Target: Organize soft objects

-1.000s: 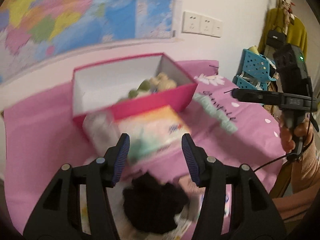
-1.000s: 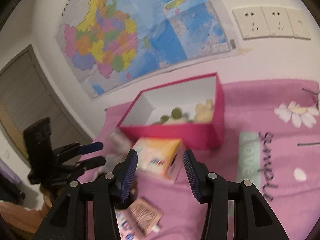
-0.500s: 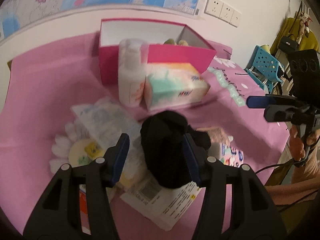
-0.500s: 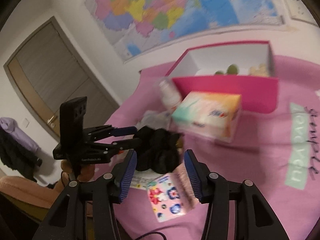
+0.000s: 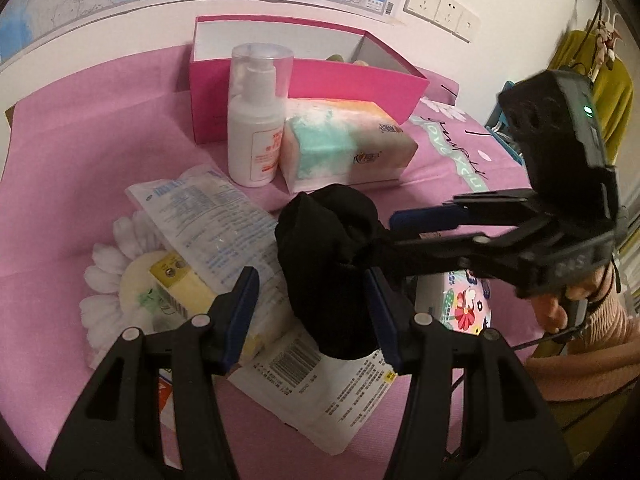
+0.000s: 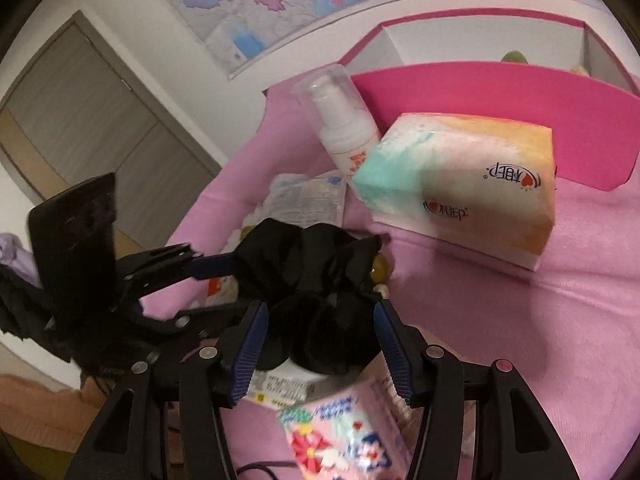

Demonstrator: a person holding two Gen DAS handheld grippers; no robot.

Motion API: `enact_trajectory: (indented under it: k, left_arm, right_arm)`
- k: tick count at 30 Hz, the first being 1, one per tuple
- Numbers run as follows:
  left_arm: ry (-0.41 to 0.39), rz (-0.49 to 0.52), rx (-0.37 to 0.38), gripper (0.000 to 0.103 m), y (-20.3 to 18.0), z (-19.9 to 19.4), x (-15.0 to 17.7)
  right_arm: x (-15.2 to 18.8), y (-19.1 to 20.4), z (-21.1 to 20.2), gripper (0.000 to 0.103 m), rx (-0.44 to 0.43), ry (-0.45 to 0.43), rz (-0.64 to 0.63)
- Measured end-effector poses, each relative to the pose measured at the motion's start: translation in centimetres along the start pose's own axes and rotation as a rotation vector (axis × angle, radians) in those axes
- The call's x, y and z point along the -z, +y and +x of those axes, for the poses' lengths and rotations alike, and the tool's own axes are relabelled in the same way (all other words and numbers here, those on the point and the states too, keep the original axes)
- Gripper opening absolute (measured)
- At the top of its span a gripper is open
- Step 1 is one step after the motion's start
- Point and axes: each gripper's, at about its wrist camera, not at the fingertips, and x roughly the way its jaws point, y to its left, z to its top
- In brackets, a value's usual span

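A crumpled black cloth point(image 5: 328, 264) lies on paper packets on the pink table cover. My left gripper point(image 5: 312, 312) stands open around it: the right pad sits at the cloth's edge and a gap shows at the left pad. My right gripper point(image 5: 390, 236) reaches in from the right, its fingers above and below the cloth's right side. In the right wrist view the same black cloth point(image 6: 316, 280) lies between the pads of my right gripper point(image 6: 318, 348), which is open. My left gripper point(image 6: 230, 286) comes in from the left to the cloth's edge.
Behind the cloth stand a white pump bottle point(image 5: 256, 120), a tissue pack point(image 5: 348, 148) and an open pink box point(image 5: 304, 80) with small soft toys point(image 5: 336, 57) inside. Printed packets point(image 5: 208, 216), a yellow carton point(image 5: 176, 280) and a flowered pack point(image 6: 344, 440) lie around. A hand point(image 5: 560, 304) holds the right gripper.
Both grippers have come down onto the black cloth. The right one swung in from the right side of the table. The pink box now sits farther back in both views.
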Motion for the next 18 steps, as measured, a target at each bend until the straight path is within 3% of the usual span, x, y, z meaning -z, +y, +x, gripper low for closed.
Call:
enact_trajectory:
  k: [8, 9, 11, 14, 18]
  left_arm:
    - [0.009, 0.031, 0.008, 0.044, -0.5, 0.3, 0.0]
    - [0.009, 0.035, 0.008, 0.044, -0.5, 0.4, 0.0]
    - [0.011, 0.036, 0.012, 0.042, -0.6, 0.5, -0.1]
    - [0.015, 0.032, 0.029, 0.038, -0.7, 0.6, -0.3]
    - [0.010, 0.031, 0.042, 0.037, -1.1, 0.6, -0.6]
  right_arm:
    - [-0.3, -0.9, 1.6, 0.058, -0.022, 0.016, 0.014]
    - [-0.3, -0.9, 1.9, 0.055, -0.025, 0.018, 0.007]
    - [-0.3, -0.7, 1.9, 0.030, -0.024, 0.013, -0.014]
    - [-0.4, -0.5, 1.2, 0.019, -0.019, -0.008, -0.033]
    - [-0.2, -0.3, -0.2, 0.016, -0.009, -0.036, -0.051]
